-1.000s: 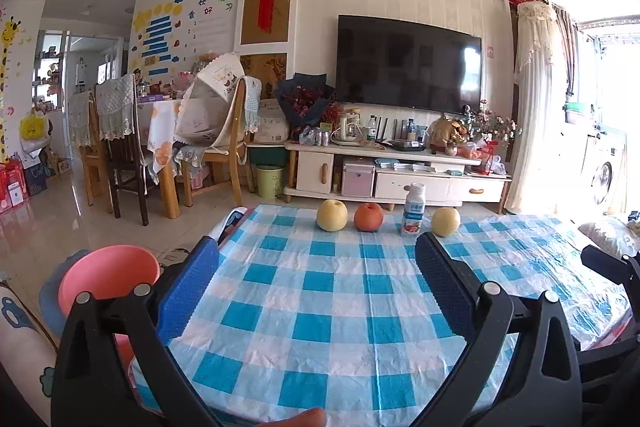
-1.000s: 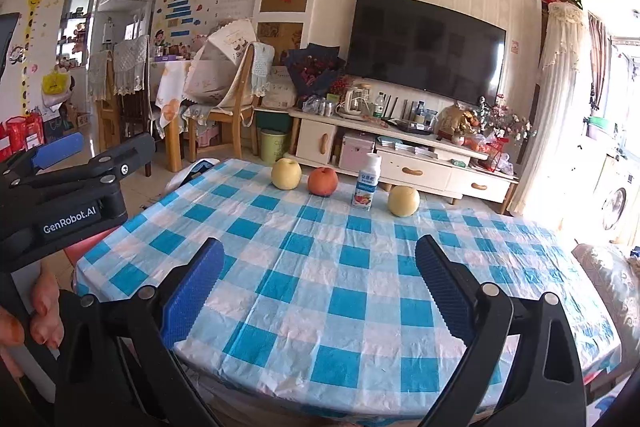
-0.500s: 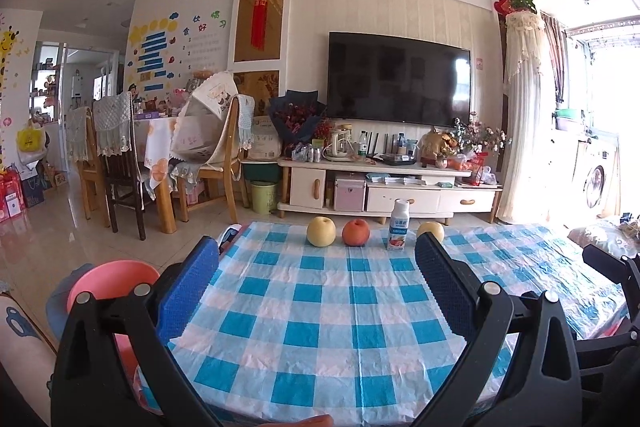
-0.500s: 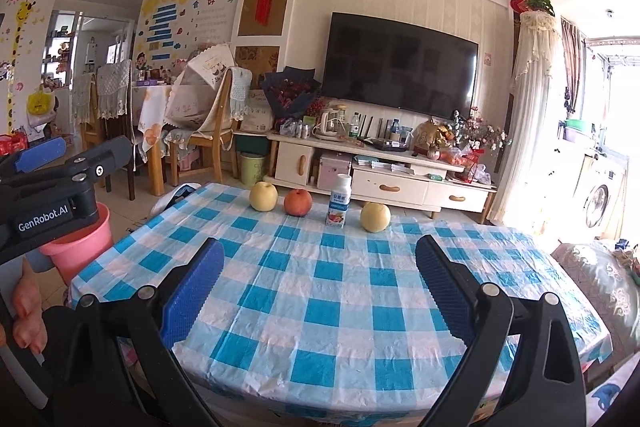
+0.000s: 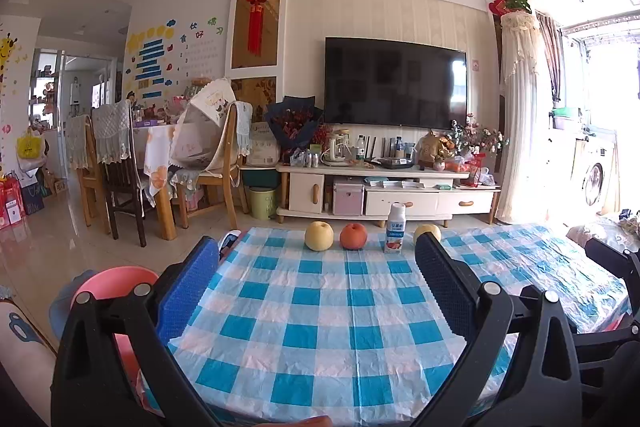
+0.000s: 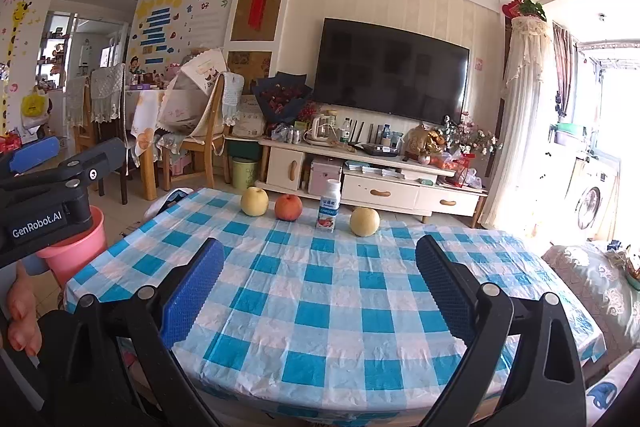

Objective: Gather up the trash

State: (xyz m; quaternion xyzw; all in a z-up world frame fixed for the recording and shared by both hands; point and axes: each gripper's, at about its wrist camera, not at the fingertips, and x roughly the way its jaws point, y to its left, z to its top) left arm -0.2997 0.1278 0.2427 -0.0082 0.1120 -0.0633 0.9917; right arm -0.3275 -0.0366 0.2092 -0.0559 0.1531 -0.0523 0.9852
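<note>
Both the left gripper [image 5: 316, 291] and right gripper [image 6: 320, 291] hang spread and empty at frame bottom. The small white plastic drink bottle [image 6: 329, 205] stands centre frame, between a red apple [image 6: 288, 207] and a yellow pear [image 6: 364, 221]. A wide reach could knock fruit rolling off the blue-checked tablecloth [image 6: 340, 307].

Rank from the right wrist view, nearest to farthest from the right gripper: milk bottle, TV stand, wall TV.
1. milk bottle, far edge of the table, in the fruit row.
2. TV stand, on the floor behind the table.
3. wall TV, mounted above the stand.
</note>
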